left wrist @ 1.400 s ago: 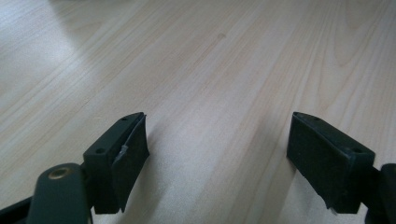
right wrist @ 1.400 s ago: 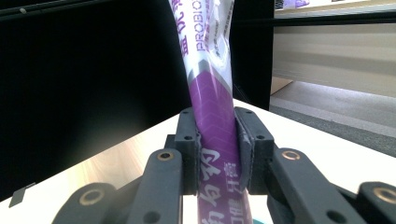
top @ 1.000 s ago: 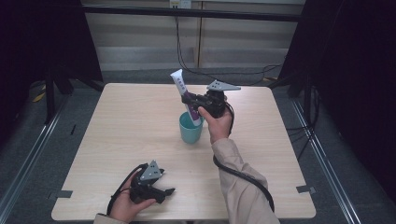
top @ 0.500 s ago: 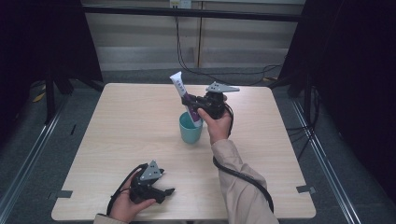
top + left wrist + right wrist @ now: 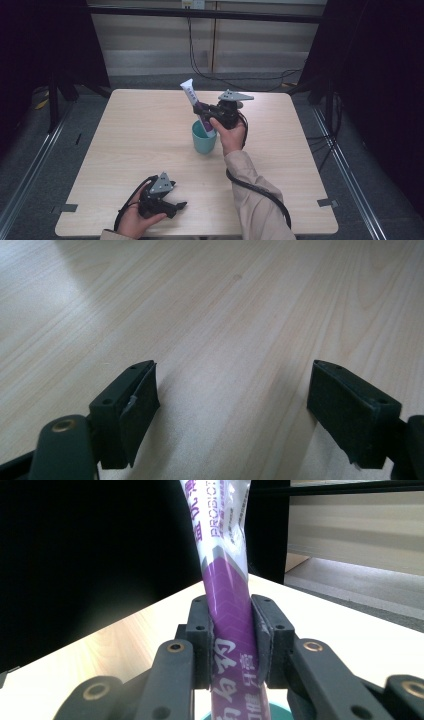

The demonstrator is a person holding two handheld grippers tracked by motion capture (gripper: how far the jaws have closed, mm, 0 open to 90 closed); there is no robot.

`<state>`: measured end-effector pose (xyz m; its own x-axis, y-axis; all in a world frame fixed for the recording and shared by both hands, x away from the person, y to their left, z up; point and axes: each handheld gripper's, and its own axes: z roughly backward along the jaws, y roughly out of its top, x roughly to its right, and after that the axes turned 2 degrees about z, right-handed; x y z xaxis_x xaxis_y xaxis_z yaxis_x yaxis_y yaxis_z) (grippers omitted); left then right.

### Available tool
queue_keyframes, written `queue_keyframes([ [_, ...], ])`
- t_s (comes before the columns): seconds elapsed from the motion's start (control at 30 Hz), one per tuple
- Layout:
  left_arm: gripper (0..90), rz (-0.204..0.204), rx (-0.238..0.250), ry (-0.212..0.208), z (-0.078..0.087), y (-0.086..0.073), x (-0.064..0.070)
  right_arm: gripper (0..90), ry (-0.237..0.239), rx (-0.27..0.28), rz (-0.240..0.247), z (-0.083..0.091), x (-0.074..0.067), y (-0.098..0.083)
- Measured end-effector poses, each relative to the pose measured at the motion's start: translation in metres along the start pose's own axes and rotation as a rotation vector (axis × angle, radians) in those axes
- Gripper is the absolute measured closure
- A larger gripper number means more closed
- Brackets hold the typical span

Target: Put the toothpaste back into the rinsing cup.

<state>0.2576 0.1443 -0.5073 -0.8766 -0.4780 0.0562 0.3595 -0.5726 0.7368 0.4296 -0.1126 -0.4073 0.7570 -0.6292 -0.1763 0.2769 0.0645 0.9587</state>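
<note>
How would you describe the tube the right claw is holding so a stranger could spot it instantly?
Start at the pale wooden table and find the teal cup near its middle. Rising tilted from that cup, pinched by the right claw, is the tube: purple lower down, white at its flat top, with printed lettering.

Right gripper (image 5: 206, 111) raised, fingers (image 5: 200, 630) clamped, left gripper (image 5: 175, 206) low, fingers (image 5: 132, 405) spread wide

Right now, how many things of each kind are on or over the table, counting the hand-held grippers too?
Hand-held gripper: 2, the left one and the right one
Tube: 1
Cup: 1
Total: 4
</note>
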Motion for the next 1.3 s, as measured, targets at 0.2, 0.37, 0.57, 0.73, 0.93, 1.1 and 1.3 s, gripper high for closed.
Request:
queue_keyframes([
  [0.2,20.1,0.001,-0.001,0.001,0.0,0.0,0.0,71.6,-0.005,-0.012,0.001,0.0,0.0,-0.003],
  [0.37,20.1,0.001,-0.001,0.001,0.0,0.0,0.0,71.5,-0.002,-0.023,0.007,0.002,0.0,-0.006],
  [0.57,20.1,0.001,-0.001,0.0,0.0,0.0,0.0,71.5,-0.01,-0.034,0.006,0.003,0.001,-0.009],
  [0.73,20.1,0.001,-0.001,0.001,0.0,0.0,0.0,71.5,-0.008,-0.036,0.009,0.003,0.001,-0.009],
  [0.93,20.1,0.0,-0.005,-0.001,0.001,0.0,0.0,71.6,-0.006,-0.024,0.009,0.0,0.0,-0.008],
  [1.1,20.1,-0.001,-0.004,0.0,0.001,0.0,0.0,71.9,-0.004,-0.032,0.013,-0.003,-0.001,-0.01],
  [1.3,20.1,-0.001,-0.004,0.0,0.001,0.0,0.0,71.9,0.003,-0.036,0.004,-0.005,-0.001,-0.015],
])
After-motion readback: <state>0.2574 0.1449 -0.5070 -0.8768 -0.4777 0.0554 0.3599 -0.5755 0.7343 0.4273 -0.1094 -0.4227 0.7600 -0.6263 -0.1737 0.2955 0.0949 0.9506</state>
